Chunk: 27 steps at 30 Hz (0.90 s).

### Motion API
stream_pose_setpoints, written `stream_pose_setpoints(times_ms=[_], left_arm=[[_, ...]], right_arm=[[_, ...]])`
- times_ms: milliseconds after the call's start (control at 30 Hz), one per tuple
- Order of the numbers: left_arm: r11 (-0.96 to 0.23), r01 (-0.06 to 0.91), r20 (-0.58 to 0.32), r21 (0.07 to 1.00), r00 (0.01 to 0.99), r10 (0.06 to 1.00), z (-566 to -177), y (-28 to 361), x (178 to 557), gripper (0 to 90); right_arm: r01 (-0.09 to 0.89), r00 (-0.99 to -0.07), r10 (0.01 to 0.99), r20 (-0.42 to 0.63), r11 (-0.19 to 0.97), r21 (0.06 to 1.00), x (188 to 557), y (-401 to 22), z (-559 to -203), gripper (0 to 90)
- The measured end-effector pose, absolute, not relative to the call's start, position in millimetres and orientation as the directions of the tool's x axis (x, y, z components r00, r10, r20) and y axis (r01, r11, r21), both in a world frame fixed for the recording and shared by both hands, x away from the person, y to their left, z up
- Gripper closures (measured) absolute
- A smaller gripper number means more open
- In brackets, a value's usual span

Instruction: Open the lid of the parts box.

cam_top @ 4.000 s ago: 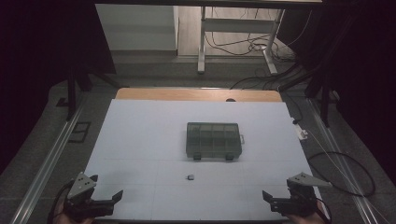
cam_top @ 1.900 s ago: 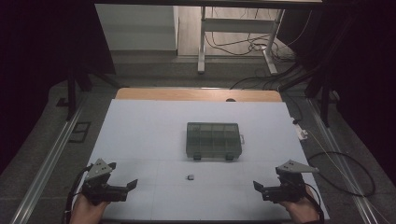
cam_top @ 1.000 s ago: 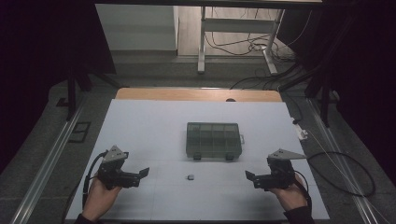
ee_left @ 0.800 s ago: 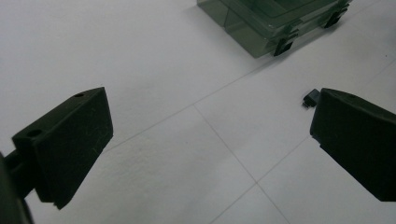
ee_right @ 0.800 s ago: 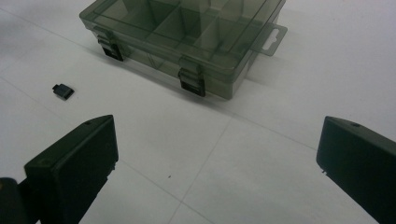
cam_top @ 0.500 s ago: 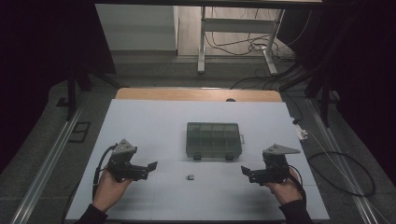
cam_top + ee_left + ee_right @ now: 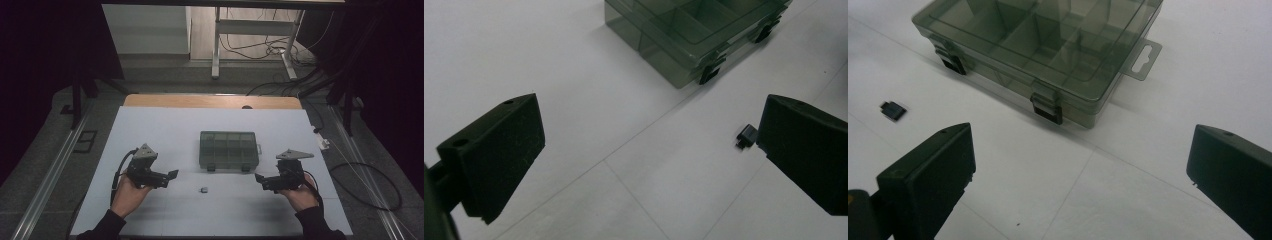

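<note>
A smoky clear compartment box [image 7: 229, 149] lies closed in the middle of the white table, with two dark latches on its near side. It also shows as the box [image 7: 694, 30] and the box [image 7: 1043, 45]. A small dark part [image 7: 203, 189] lies in front of it, seen too as the part [image 7: 746, 136] and the part [image 7: 893, 110]. My left gripper [image 7: 171, 175] is open, held left of the small part and pointing right. My right gripper [image 7: 260, 179] is open, right of the part and near the box's right front corner. Nothing is between either pair of jaws.
The white table sheet [image 7: 165, 130] has a wooden strip [image 7: 210, 101] along its far edge. A small white object [image 7: 322, 143] lies at the right edge. Cables trail on the floor to the right and behind. A metal rail [image 7: 47, 180] runs along the left.
Both hands have moved forward from the table's near edge and inward toward the small part and the box. Box and part have stayed put.
</note>
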<state>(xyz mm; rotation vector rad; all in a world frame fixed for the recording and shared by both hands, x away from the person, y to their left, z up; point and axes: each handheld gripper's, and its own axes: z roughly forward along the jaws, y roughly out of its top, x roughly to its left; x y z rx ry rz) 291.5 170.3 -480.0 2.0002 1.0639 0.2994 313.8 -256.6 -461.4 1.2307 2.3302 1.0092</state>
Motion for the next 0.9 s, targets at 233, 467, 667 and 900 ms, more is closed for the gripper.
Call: stream_pose_setpoints(times_ms=[233, 467, 667, 900], left_arm=[[-0.307, 0.569, -0.166, 0.763, 0.631, 0.758, -479.4, 159.5, 301.6, 0.0], [-0.326, 0.557, -0.15, 0.763, 0.645, 0.75, -479.7, 148.9, 310.7, 0.0], [-0.335, 0.553, -0.145, 0.763, 0.651, 0.745, -481.6, 141.7, 318.4, 0.0], [-0.342, 0.545, -0.14, 0.765, 0.659, 0.739, -483.0, 132.0, 327.3, 0.0]], right_arm=[[0.599, -0.574, 0.818, 0.039, 0.387, 0.701, 320.7, -251.2, -460.9, 0.0], [0.606, -0.57, 0.821, 0.042, 0.386, 0.696, 329.6, -247.8, -459.8, 0.0], [0.614, -0.56, 0.827, 0.051, 0.373, 0.696, 337.1, -246.4, -459.1, 0.0], [0.619, -0.561, 0.826, 0.05, 0.379, 0.688, 343.6, -243.5, -459.8, 2.5]])
